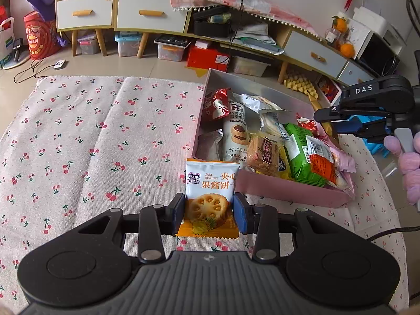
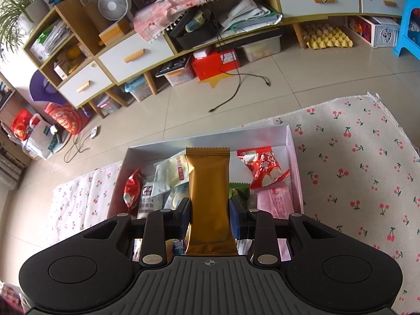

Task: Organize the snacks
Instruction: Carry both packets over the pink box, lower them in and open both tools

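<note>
A box [image 1: 265, 183] of snack packets [image 1: 302, 155] sits on the tablecloth's [image 1: 92, 136] right side; a cabinet [image 1: 147, 13] stands far behind, storage bins [image 1: 170, 50] beneath it.

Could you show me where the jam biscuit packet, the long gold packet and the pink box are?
jam biscuit packet [image 1: 211, 181], left wrist view, white upper face.
gold packet [image 2: 210, 183], right wrist view, middle of wrapper.
pink box [image 1: 283, 190], left wrist view, near outer wall.

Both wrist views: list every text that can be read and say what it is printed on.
"JAM BISCUIT": white and orange biscuit packet held in the left gripper.
"夹心 果酱饼": same packet, in orange characters.
"DAS": black body of the right gripper, seen from the left wrist.
Gold packet in the right gripper: no print visible.
Packets in the pink box: print too small or blurred to read.
</note>
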A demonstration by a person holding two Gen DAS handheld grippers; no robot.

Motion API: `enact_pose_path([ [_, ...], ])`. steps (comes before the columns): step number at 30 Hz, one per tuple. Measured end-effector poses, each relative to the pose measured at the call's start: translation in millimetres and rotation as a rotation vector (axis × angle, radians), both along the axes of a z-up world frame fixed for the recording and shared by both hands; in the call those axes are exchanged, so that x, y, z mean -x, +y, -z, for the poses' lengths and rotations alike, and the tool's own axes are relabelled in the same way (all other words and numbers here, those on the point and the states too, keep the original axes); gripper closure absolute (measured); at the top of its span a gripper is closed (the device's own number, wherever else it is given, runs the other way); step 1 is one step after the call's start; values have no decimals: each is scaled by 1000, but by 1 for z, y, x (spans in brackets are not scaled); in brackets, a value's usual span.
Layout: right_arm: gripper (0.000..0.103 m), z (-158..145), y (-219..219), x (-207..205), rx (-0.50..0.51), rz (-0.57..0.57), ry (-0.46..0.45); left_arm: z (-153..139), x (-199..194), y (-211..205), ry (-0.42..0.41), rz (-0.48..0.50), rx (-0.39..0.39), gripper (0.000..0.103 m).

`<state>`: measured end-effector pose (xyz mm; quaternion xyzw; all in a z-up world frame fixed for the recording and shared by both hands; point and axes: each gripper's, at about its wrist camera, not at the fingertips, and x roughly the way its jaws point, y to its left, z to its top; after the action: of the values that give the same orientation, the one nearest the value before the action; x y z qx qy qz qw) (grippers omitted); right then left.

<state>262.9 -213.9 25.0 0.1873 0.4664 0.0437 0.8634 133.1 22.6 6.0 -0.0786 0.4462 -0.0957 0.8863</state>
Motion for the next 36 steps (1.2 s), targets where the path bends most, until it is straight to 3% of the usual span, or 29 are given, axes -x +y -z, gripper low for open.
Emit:
enact_pose_path([
  [6,73,9,0,-18,0,24,0,2,-1,-3,4,6,-1,67],
  [9,61,11,-5,-17,-56,50,-36,2,-1,-4,4,6,0,67],
  [10,47,11,-7,-16,-69,57,-39,2,-1,-4,3,6,-1,67],
  [11,42,11,-8,-14,-65,62,-42,2,-1,-5,1,7,-3,67],
  [18,42,6,-14,8,-57,54,-48,1,2,-8,-3,14,-1,67],
  [26,28,3,-19,51,-117,52,-53,-9,-1,-20,-42,12,-12,67],
  [36,21,2,-33,72,-111,51,-81,-13,-40,-51,-101,37,-65,67],
])
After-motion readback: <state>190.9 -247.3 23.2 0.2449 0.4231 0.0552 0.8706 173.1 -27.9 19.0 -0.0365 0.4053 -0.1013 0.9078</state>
